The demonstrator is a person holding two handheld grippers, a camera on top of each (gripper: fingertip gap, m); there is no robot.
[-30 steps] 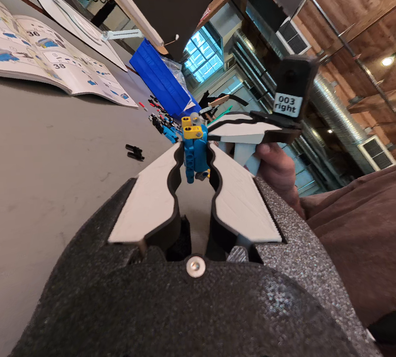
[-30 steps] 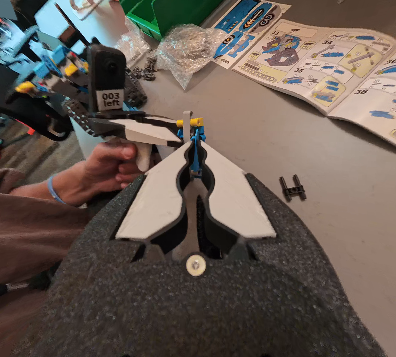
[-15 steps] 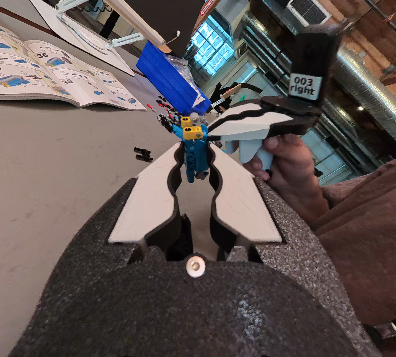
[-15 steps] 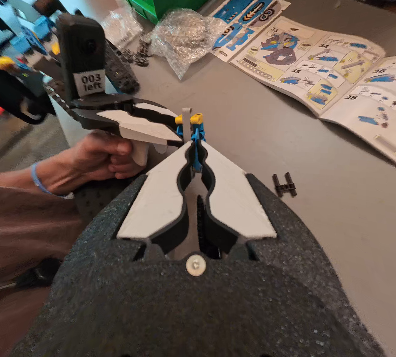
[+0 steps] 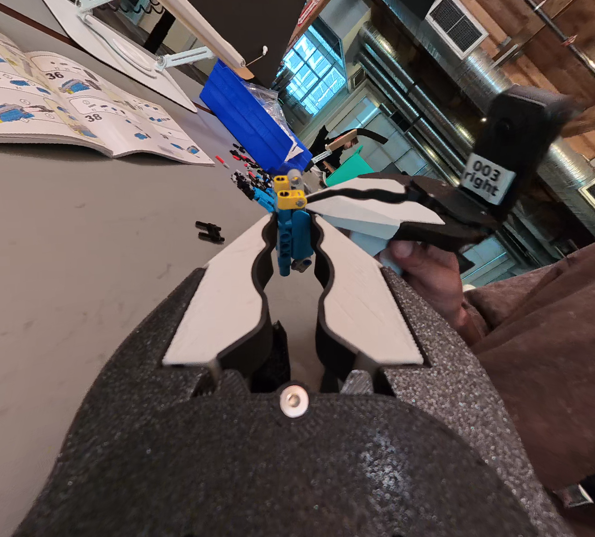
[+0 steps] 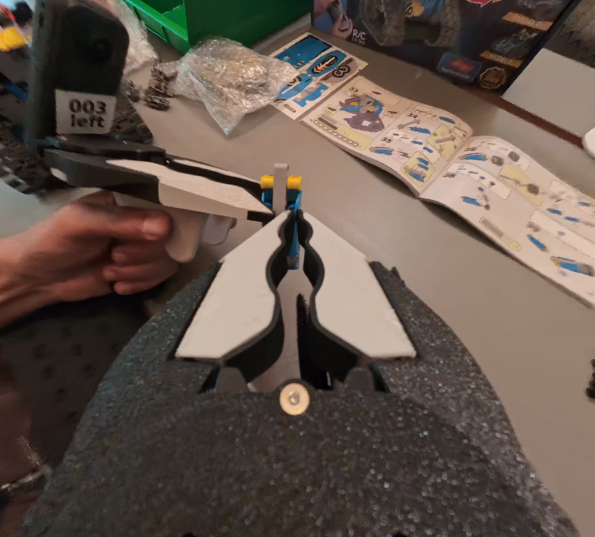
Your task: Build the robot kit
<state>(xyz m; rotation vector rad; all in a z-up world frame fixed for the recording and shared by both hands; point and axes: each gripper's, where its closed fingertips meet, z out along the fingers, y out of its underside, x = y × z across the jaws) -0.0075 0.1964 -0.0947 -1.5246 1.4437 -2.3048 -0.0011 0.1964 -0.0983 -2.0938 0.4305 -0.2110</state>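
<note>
table (image 5: 80, 264): grey, carries everything below
box (image 6: 450, 6): printed toy box, upright at far edge
green bin (image 6: 209, 0): left of box
blue bin (image 5: 251, 125): far end, loose small parts in front of it
booklet (image 6: 450, 167): lying open, flat
bag (image 6: 231, 77): clear, crumpled, near green bin
left tongs (image 5: 293, 219): clamped on brick assembly's blue beams
right tongs (image 6: 293, 215): clamped on same assembly, crossing the left pair
brick assembly (image 5: 294, 238): blue with yellow top, held off the table between both
black connector (image 5: 209, 230): loose on table, near assembly, untouched
</note>
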